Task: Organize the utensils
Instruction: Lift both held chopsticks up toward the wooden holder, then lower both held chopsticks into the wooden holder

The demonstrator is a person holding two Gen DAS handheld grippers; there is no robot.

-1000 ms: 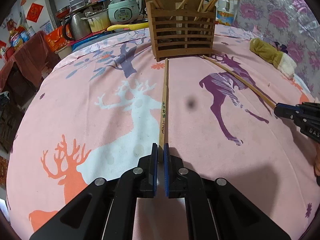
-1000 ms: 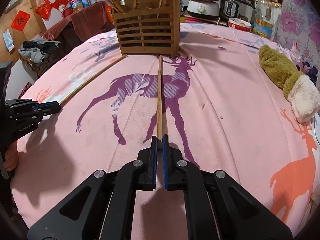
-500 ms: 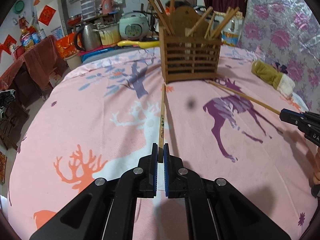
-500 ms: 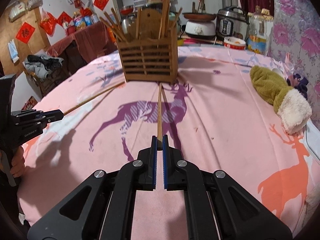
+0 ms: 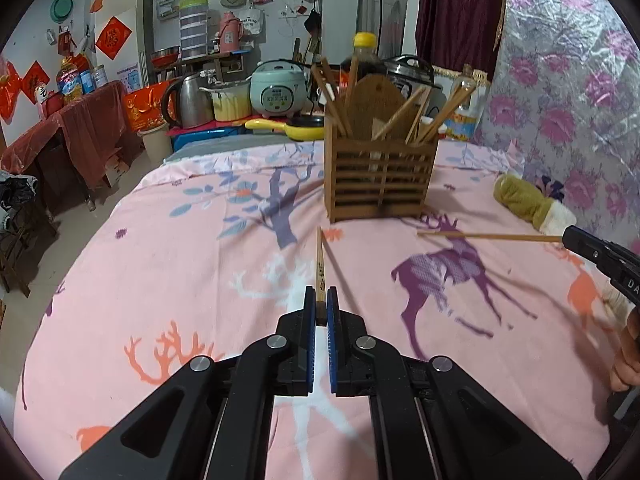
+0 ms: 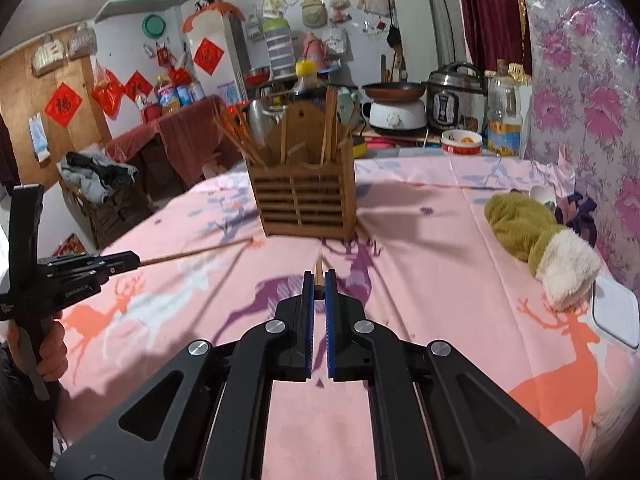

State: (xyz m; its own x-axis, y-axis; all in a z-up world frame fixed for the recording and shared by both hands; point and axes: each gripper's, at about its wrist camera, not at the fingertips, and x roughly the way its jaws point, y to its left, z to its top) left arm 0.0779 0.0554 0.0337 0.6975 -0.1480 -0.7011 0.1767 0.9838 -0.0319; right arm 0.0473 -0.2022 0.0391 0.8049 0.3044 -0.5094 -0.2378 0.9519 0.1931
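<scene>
A slatted wooden utensil holder [image 5: 380, 176] with several chopsticks in it stands at the far middle of the table; it also shows in the right wrist view [image 6: 308, 204]. My left gripper [image 5: 320, 306] is shut on one end of a wooden chopstick [image 5: 319, 264], held in the air and pointing at the holder. My right gripper [image 6: 319, 290] is shut on another chopstick [image 6: 319, 274], lifted and pointing straight ahead at the holder. Each gripper shows in the other's view, the right one [image 5: 600, 256] with its chopstick [image 5: 488, 236], the left one [image 6: 80, 272] with its chopstick [image 6: 196, 254].
The table wears a pink cloth with deer prints [image 5: 200, 280]. An olive and white plush glove [image 6: 536, 240] lies at the right. A white lidded box [image 6: 616, 312] sits at the right edge. Cookers, a kettle and bottles stand behind the table.
Both grippers have lifted their chopsticks off the cloth and raised them level, tips towards the holder. The jaws stayed shut throughout.
</scene>
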